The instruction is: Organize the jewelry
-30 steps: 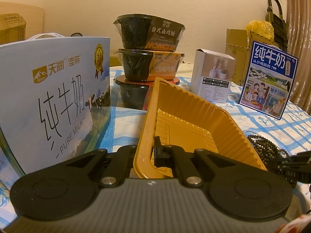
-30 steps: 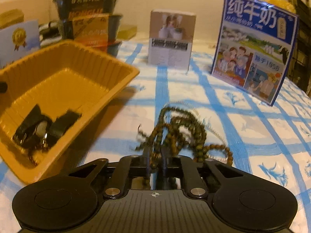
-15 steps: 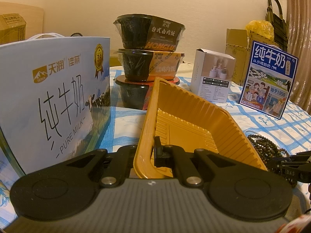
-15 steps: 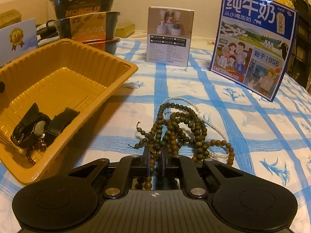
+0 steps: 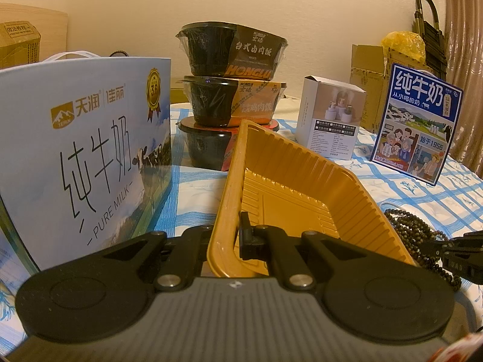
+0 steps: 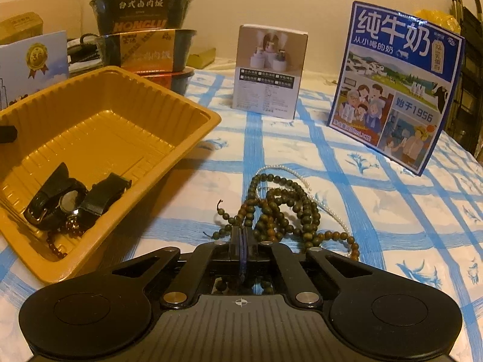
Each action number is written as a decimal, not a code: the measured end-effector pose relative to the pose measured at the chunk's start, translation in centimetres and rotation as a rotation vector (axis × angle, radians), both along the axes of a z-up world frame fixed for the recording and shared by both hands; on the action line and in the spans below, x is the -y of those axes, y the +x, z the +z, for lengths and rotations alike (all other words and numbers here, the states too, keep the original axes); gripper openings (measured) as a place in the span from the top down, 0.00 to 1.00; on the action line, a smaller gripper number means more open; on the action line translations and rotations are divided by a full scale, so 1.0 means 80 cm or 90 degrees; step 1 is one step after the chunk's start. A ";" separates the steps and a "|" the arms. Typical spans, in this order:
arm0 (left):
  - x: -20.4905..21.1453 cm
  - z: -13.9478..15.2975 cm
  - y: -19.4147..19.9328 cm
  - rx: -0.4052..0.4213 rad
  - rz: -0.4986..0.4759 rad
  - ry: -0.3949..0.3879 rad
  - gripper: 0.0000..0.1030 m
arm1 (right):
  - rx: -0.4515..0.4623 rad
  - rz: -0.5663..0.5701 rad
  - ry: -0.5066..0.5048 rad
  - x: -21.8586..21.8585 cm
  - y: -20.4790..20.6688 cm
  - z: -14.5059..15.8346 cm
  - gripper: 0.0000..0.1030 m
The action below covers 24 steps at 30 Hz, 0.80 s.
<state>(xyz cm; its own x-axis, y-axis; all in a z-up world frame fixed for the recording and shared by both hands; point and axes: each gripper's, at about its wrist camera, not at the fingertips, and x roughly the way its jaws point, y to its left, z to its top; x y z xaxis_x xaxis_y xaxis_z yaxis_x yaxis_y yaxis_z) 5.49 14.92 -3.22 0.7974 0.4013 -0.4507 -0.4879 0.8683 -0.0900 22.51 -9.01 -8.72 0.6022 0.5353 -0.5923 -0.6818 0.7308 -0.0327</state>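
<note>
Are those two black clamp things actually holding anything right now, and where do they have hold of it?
Yes. The left hand-held gripper pinches the yellow tray by its near rim. The right hand-held gripper is shut on the dark bead necklace, gripping its near strands.

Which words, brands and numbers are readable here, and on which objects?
"PURE MILK", "TERUN": light blue milk carton.
"HONGLU": top bowl of the stack.
"1956": dark blue milk box.
White box: print too small.
"UAS": right gripper.
</note>
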 end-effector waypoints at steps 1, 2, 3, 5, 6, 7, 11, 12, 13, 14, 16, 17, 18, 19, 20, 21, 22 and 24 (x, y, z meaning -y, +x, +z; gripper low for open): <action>-0.001 0.000 0.000 0.000 0.000 0.000 0.95 | -0.009 -0.002 0.001 0.001 0.001 0.001 1.00; 0.000 0.000 0.000 0.000 0.000 -0.001 0.95 | -0.024 -0.008 0.001 0.003 0.001 0.000 0.99; 0.000 0.000 0.000 0.000 0.000 -0.001 0.95 | -0.040 -0.015 0.001 0.004 0.004 -0.001 0.99; 0.000 0.000 0.000 0.000 0.000 -0.001 0.95 | -0.045 -0.021 0.005 0.005 0.007 -0.003 0.99; -0.001 0.000 0.000 0.000 0.000 -0.001 0.95 | -0.044 -0.021 0.002 0.004 0.008 -0.004 0.99; 0.000 0.000 0.000 0.000 -0.001 0.000 0.95 | -0.043 -0.027 -0.002 0.002 0.009 -0.005 0.98; -0.001 0.000 -0.001 0.000 0.000 0.000 0.95 | -0.056 -0.036 0.004 0.001 0.013 -0.007 0.97; -0.001 0.000 -0.001 0.000 -0.001 0.000 0.95 | -0.060 -0.039 0.007 0.001 0.014 -0.007 0.97; -0.001 -0.001 -0.001 0.000 -0.001 0.000 0.95 | -0.068 -0.043 0.013 0.003 0.016 -0.006 0.95; -0.001 0.000 -0.001 0.000 0.000 0.000 0.95 | -0.078 -0.046 0.019 0.005 0.018 -0.006 0.95; -0.001 0.000 -0.001 0.000 0.000 -0.001 0.95 | -0.088 -0.053 0.027 0.007 0.021 -0.005 0.93; -0.001 0.000 -0.001 0.000 0.000 -0.001 0.95 | -0.090 -0.055 0.028 0.007 0.021 -0.005 0.93; -0.001 0.000 -0.001 0.000 -0.001 0.000 0.95 | -0.092 -0.058 0.029 0.008 0.022 -0.004 0.92; -0.001 0.000 -0.001 0.000 -0.001 0.001 0.95 | -0.093 -0.059 0.032 0.007 0.021 -0.004 0.91; -0.001 0.000 0.000 0.000 -0.001 0.001 0.95 | -0.095 -0.061 0.033 0.006 0.021 -0.004 0.91; -0.002 0.000 0.000 0.001 -0.001 0.000 0.95 | -0.097 -0.067 0.036 0.006 0.022 -0.003 0.91; -0.002 0.001 0.000 0.001 -0.001 0.000 0.95 | -0.100 -0.074 0.040 0.006 0.023 -0.004 0.91; -0.002 0.001 0.001 0.001 -0.002 0.001 0.95 | -0.114 -0.093 0.044 0.006 0.028 -0.005 0.90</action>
<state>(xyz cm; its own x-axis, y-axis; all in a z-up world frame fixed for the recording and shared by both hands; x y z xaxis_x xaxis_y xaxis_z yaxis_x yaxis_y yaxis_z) 5.56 15.09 -3.15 0.7994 0.3997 -0.4486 -0.4852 0.8698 -0.0898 24.72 -9.49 -9.13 0.5653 0.4928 -0.6615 -0.5589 0.8186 0.1323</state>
